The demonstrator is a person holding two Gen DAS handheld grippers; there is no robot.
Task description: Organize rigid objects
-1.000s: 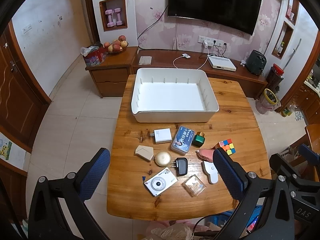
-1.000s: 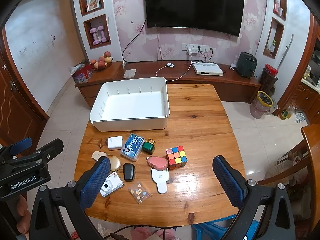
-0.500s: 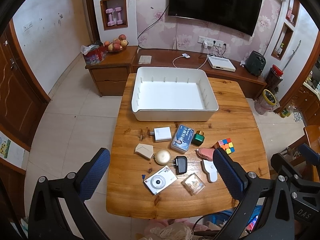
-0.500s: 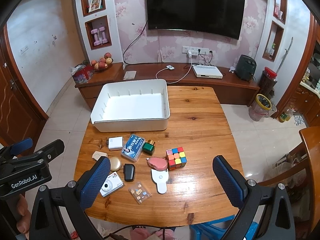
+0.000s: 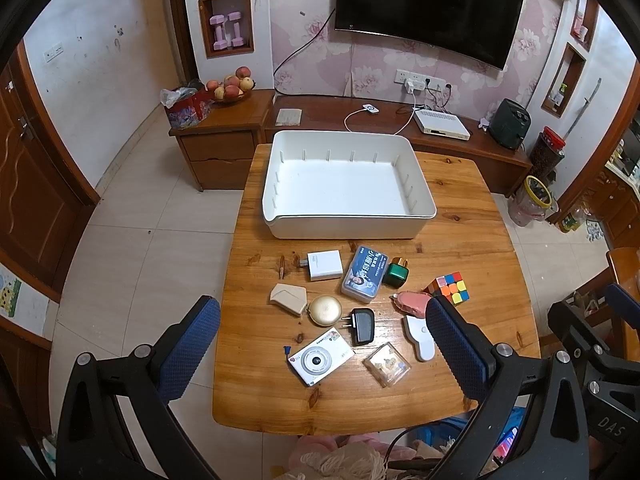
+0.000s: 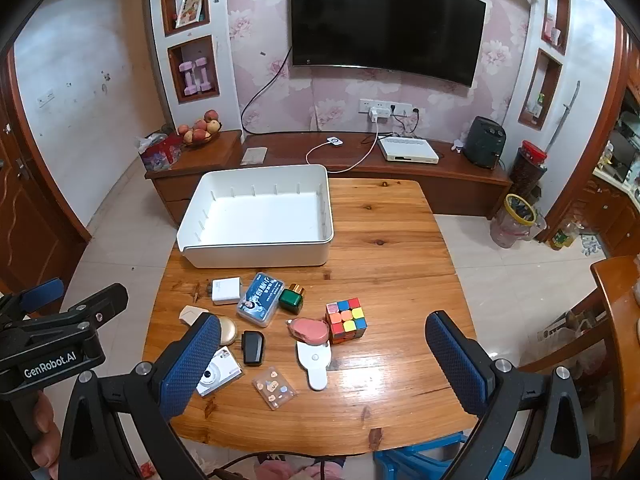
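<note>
A dark television (image 6: 386, 24) hangs above a fruit bowl (image 6: 199, 128) and pink dumbbells (image 6: 194, 77).

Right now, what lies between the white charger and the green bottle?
The blue-lidded clear box lies between the white charger and the green bottle, touching the bottle; both views show it.

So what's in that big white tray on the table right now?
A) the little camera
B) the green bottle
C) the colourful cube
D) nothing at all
D: the white tray shows only its bare floor, while the cube, camera and green bottle all lie on the table in front of it.
</note>
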